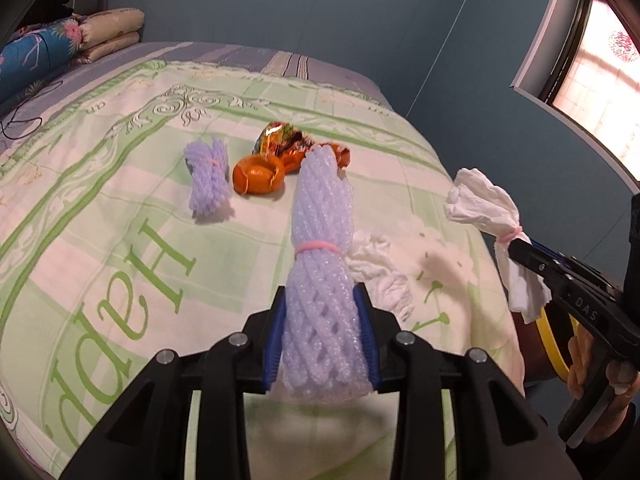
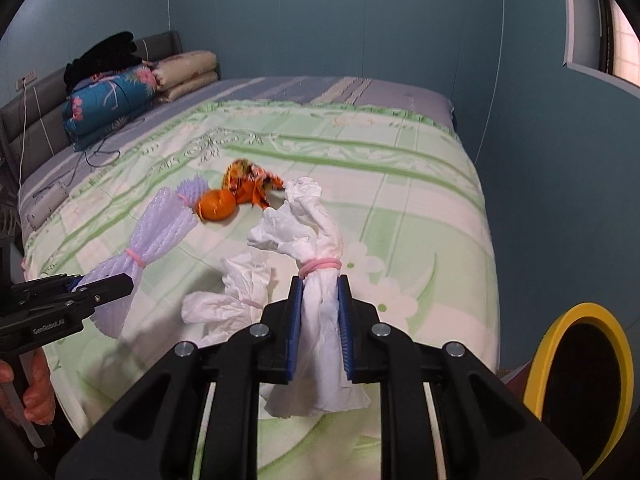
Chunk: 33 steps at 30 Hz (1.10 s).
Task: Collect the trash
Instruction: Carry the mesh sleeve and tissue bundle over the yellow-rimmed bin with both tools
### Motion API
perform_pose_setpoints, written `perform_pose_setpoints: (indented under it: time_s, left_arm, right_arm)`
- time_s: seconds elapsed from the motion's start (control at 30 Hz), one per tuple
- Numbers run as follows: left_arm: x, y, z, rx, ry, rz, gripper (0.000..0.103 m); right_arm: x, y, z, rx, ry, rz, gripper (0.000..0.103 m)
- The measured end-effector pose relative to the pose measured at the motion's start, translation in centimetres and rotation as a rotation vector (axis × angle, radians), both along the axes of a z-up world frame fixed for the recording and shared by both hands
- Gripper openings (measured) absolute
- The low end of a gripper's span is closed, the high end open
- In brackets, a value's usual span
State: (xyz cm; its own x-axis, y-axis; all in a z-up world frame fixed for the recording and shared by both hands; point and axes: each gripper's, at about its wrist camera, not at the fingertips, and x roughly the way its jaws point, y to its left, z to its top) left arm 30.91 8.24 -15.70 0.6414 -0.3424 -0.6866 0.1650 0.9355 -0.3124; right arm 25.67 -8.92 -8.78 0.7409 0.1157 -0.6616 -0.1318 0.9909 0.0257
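Your left gripper point(image 1: 324, 332) clamps a lavender foam net point(image 1: 322, 264) (pink-banded); your right gripper point(image 2: 320, 324) pinches a banded tissue bundle point(image 2: 316, 248), both above the bedspread point(image 1: 120, 208)

Left gripper point(image 1: 325, 334) angled downward, blue pads point(image 1: 274, 344) pressed against both sides of a lavender foam net bundle point(image 1: 320, 264), bundle lifted clear of the bed. Right gripper point(image 2: 320, 330) likewise tilted downward, pads point(image 2: 295, 328) clamped tight on a white tissue bundle point(image 2: 316, 280) just below its pink band, also raised. Seen from the left wrist view, right hand point(image 1: 596, 364) wrapped around its black handle at the far right. Seen from the right wrist view, left hand point(image 2: 38, 388) gripping its handle at the lower left.
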Motion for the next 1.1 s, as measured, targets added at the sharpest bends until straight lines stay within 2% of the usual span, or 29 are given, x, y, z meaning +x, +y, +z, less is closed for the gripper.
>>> perform_pose_setpoints:
  time_s: [0.4, 0.8, 1.1]
  left_arm:
    - [-1.5, -3.5, 6.4, -0.001, -0.124, -0.045, 0.031]
    - [-2.8, -13.3, 11.1, 0.012, -0.212, -0.212, 0.031]
    - [-2.9, -22.3, 12.1, -0.008, -0.236, -0.36, 0.031]
  right_arm:
    - [-5.0, -4.8, 6.2, 0.047, -0.154, -0.046, 0.016]
    - [-9.0, -13.5, 8.8, 0.094, -0.229, -0.199, 0.016]
    - [-12.2, -20.1, 8.6, 0.085, -0.244, -0.35, 0.016]
